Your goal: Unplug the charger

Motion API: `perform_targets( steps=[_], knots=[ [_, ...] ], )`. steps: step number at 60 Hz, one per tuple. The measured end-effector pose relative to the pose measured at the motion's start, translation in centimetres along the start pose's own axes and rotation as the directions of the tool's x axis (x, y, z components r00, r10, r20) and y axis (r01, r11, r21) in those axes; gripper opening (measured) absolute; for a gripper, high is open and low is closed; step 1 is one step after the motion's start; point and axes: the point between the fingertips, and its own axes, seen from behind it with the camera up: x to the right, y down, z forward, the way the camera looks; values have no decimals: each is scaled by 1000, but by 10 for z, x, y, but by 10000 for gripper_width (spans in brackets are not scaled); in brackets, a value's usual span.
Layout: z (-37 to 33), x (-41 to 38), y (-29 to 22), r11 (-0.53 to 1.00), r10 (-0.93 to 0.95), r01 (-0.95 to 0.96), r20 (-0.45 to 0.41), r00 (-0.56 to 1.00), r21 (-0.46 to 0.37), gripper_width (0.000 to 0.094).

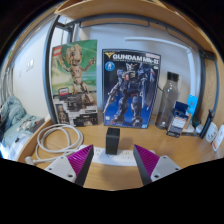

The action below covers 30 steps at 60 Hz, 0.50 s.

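A black charger (112, 140) stands plugged upright into a white power strip (118, 159) that lies flat on the wooden desk (170, 145). My gripper (112, 160) is open. Its two fingers with magenta pads (73, 160) sit low on either side of the strip, with the charger just ahead and between them, a clear gap on each side. A coiled white cable (58, 139) lies on the desk to the left of the strip.
Behind the charger stand a Gundam model box (131, 88) and a Groot box (74, 82) against the shelf back. A clear bottle (169, 100) and a small blue item (177, 118) stand to the right. A teal cloth (14, 115) lies far left.
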Motion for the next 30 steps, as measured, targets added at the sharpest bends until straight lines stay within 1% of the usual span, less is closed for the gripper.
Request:
perform_targets(
  steps=[4, 5, 9, 11, 12, 13, 18, 23, 26, 28, 30],
  knots=[
    [24, 0, -3, 1000, 7, -7, -17, 1000, -7, 780],
    [29, 0, -3, 1000, 9, -9, -19, 1000, -9, 798],
    [43, 0, -1, 999, 21, -22, -27, 999, -29, 489],
    [47, 1, -3, 999, 22, -23, -35, 999, -25, 334],
    [49, -3, -4, 1000, 23, -23, -17, 1000, -20, 291],
    [50, -3, -5, 1000, 23, -23, -20, 1000, -19, 229],
    [49, -2, -3, 998, 46, -48, -30, 998, -41, 183],
    [47, -2, -4, 991, 90, -90, -3, 996, -102, 145],
    [36, 9, -44, 992, 121, -122, -12, 993, -44, 130],
    [21, 23, -86, 993, 110, -109, -32, 993, 40, 130],
    [6, 40, -143, 987, 98, -92, -44, 994, 134, 129]
  ],
)
